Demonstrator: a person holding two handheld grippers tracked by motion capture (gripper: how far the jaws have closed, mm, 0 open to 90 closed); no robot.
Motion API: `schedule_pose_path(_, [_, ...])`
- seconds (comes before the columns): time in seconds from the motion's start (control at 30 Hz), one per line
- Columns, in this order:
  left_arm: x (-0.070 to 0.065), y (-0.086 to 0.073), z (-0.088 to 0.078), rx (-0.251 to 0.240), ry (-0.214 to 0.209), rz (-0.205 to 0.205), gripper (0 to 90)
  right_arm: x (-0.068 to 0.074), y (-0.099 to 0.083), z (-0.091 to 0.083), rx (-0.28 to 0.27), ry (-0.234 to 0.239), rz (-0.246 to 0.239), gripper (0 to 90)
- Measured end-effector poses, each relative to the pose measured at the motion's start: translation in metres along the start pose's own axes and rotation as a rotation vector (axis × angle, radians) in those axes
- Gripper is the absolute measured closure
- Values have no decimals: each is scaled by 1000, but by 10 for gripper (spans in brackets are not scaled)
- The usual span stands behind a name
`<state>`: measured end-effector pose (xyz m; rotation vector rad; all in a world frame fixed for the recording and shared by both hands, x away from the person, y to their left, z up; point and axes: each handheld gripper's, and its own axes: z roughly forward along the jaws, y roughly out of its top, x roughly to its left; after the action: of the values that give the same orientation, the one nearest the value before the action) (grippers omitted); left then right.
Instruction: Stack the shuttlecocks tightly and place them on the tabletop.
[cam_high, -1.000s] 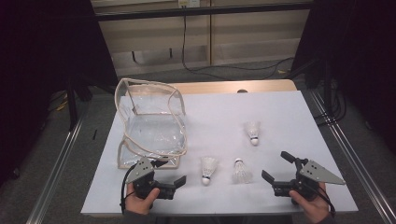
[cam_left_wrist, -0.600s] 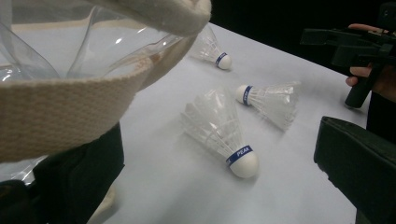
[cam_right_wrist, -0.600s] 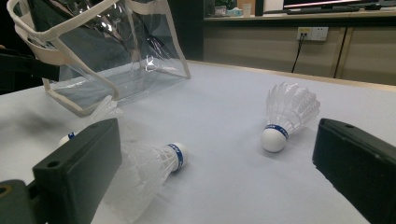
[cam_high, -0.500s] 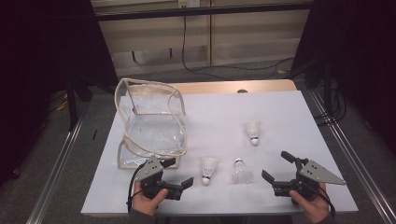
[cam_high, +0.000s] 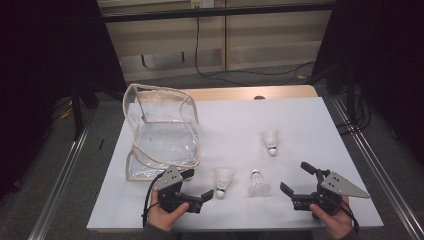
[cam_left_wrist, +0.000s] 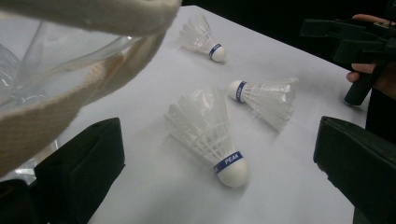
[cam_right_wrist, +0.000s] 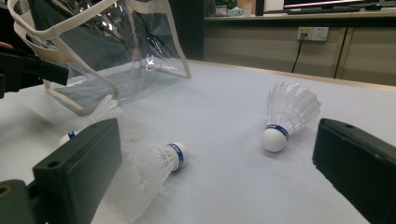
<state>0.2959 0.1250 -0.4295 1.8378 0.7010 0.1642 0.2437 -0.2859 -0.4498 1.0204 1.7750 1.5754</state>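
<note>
Three white shuttlecocks lie on the white table cover (cam_high: 300, 120). My left gripper (cam_high: 198, 183) is open, and its jaws flank the nearest shuttlecock (cam_high: 223, 181) (cam_left_wrist: 208, 130) without touching it. That one's cork points toward the front edge. A second shuttlecock (cam_high: 258, 184) (cam_left_wrist: 266, 95) (cam_right_wrist: 149, 170) lies just to its right. The third (cam_high: 270, 139) (cam_right_wrist: 289, 114) sits farther back. At the front right, my right gripper (cam_high: 295, 177) (cam_right_wrist: 215, 186) stands open and empty, facing left toward the shuttlecocks. A clear bag with cream trim (cam_high: 160, 132) (cam_right_wrist: 107, 51) stands open at the left.
The bag's cream rim (cam_left_wrist: 70, 93) hangs close above my left gripper's left jaw. A wooden table edge (cam_high: 250, 93) runs along the back. Metal rails (cam_high: 370, 160) flank the table on both sides.
My left gripper has moved forward and right, toward the nearest shuttlecock, so its jaws now bracket it. The right gripper and the shuttlecocks have stayed put.
</note>
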Motion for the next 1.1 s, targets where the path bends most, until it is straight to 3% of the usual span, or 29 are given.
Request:
schedule_pose_path(0.27, [-4,0,8,18,-23,9,21,0,0,0,2,1,-2,8])
schedule_pose_path(0.53, [-7,2,17,25,-18,-1,25,1,0,0,4,2,-4,8])
schedule_pose_path(0.87, [-11,3,30,75,-11,3,29,1,0,0,4,2,-6,8])
schedule_pose_path(1.1, [-13,4,37,89,15,-17,29,1,0,0,5,3,-10,8])
